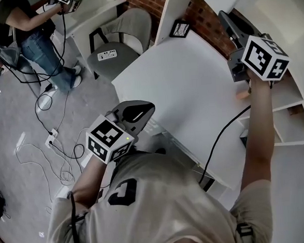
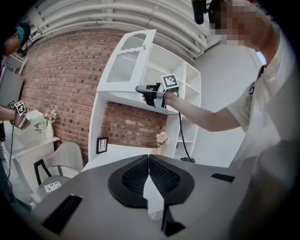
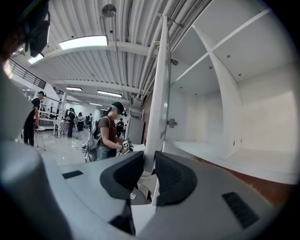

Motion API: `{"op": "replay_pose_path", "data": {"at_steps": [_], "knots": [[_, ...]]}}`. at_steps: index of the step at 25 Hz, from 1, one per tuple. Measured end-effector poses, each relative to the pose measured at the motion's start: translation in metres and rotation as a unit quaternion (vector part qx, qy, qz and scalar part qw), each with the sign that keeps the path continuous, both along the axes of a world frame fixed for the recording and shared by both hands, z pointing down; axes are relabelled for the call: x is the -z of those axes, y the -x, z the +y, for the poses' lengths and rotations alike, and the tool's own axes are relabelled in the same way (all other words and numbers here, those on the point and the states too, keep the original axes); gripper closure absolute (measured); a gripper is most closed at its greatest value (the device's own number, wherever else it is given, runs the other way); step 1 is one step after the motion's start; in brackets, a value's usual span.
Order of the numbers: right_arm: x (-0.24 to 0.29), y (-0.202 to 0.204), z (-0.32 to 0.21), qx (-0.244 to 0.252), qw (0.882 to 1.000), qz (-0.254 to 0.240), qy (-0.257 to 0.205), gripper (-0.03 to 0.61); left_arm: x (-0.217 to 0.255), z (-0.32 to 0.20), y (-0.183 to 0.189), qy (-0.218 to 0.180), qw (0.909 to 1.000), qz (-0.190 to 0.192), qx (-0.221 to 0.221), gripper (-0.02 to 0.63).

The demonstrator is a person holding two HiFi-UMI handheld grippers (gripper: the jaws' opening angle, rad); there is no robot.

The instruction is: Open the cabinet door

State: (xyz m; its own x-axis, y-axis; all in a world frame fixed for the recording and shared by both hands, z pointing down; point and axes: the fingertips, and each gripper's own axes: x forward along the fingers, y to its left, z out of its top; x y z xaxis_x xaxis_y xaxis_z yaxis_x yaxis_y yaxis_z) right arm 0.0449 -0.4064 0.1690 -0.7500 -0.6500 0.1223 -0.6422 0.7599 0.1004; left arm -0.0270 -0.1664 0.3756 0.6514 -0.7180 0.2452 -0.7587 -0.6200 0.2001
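The white cabinet [image 2: 187, 89] stands on a white desk [image 1: 191, 95] against a brick wall. Its upper door [image 2: 126, 61], with a louvred panel, is swung out to the left. My right gripper [image 3: 149, 161] is shut on the door's lower edge [image 3: 157, 93], which stands upright between the pads; the left gripper view shows that right gripper [image 2: 146, 91] under the door's corner. In the head view, the right gripper [image 1: 227, 25] is raised at the upper right. My left gripper [image 1: 141, 112] hangs low by the desk's front edge, shut with nothing in it, and its pads [image 2: 138, 176] meet.
A grey chair [image 1: 120, 37] with a power strip on it stands left of the desk. A framed picture [image 1: 180, 28] and a small flower vase [image 2: 161, 139] sit at the desk's back. Cables [image 1: 49, 136] trail over the floor, where another person [image 1: 31, 28] stands.
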Motion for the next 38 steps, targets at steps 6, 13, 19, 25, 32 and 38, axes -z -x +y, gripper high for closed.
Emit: {"op": "replay_pose_path", "data": {"at_steps": [6, 13, 19, 25, 32, 38], "knots": [[-0.006, 0.007, 0.008, 0.019, 1.0, -0.012, 0.01, 0.486, 0.0, -0.002, -0.005, -0.003, 1.0, -0.005, -0.006, 0.597], [-0.007, 0.024, 0.019, 0.041, 0.999, -0.018, 0.012, 0.482, 0.002, -0.001, -0.001, -0.007, 1.0, -0.003, -0.004, 0.597], [-0.005, 0.03, 0.023, 0.051, 0.998, -0.022, 0.017, 0.48, 0.004, 0.002, 0.001, -0.007, 1.0, -0.004, 0.0, 0.597], [-0.005, 0.045, 0.031, 0.061, 0.998, -0.025, 0.017, 0.477, 0.004, 0.008, 0.008, -0.009, 0.9999, -0.004, 0.004, 0.597], [-0.006, 0.058, 0.039, 0.074, 0.997, -0.03, 0.015, 0.471, 0.004, 0.012, 0.009, -0.007, 0.9999, -0.002, 0.008, 0.597], [-0.005, 0.085, 0.047, 0.113, 0.992, -0.05, 0.014, 0.463, 0.003, 0.014, 0.019, -0.006, 0.9997, 0.004, 0.022, 0.597]]}}
